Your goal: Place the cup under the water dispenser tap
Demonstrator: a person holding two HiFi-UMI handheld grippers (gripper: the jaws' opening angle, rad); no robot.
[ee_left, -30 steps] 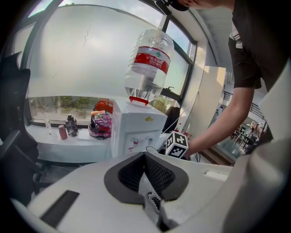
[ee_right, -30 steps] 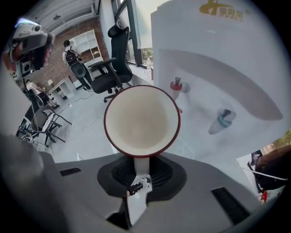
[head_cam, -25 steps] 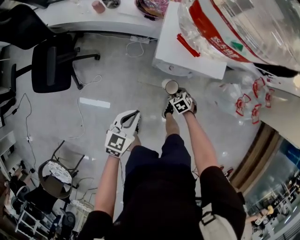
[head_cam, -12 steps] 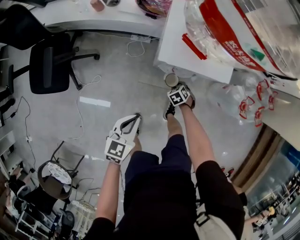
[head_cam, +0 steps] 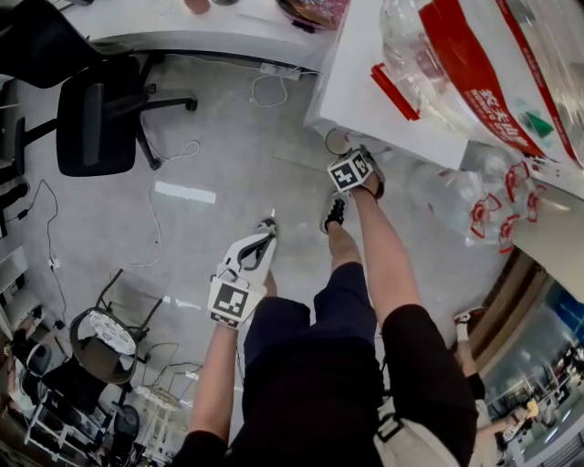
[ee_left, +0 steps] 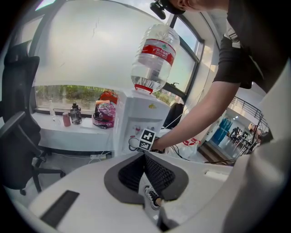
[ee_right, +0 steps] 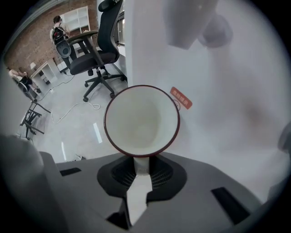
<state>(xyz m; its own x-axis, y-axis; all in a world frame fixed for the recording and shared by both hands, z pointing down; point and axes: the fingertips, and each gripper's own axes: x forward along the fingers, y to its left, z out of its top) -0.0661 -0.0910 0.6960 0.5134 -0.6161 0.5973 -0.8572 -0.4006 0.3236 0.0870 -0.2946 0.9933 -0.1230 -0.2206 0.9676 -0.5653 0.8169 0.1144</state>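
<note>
The cup (ee_right: 142, 120), white inside with a dark red rim, is held by its handle in my right gripper (ee_right: 136, 170), which is shut on it. It hangs close to the white front of the water dispenser (ee_right: 227, 104), below the taps (ee_right: 188, 27) at the top of the right gripper view. From the head, only part of the cup's rim (head_cam: 335, 140) shows at the edge of the dispenser (head_cam: 383, 87), just beyond the right gripper (head_cam: 345, 155). My left gripper (head_cam: 265, 230) hangs lower left over the floor, shut and holding nothing. Its own view shows the dispenser (ee_left: 141, 118) with its bottle (ee_left: 154, 54).
A black office chair (head_cam: 96, 114) stands at the upper left, with cables (head_cam: 160, 228) and a white strip (head_cam: 185, 192) on the floor. A desk (head_cam: 228, 27) runs along the top. Plastic bags (head_cam: 484, 205) lie right of the dispenser. A stool (head_cam: 105, 339) stands at the lower left.
My right gripper has carried the cup toward the dispenser; the cup is now partly hidden at its edge. The left gripper has sunk a little.
</note>
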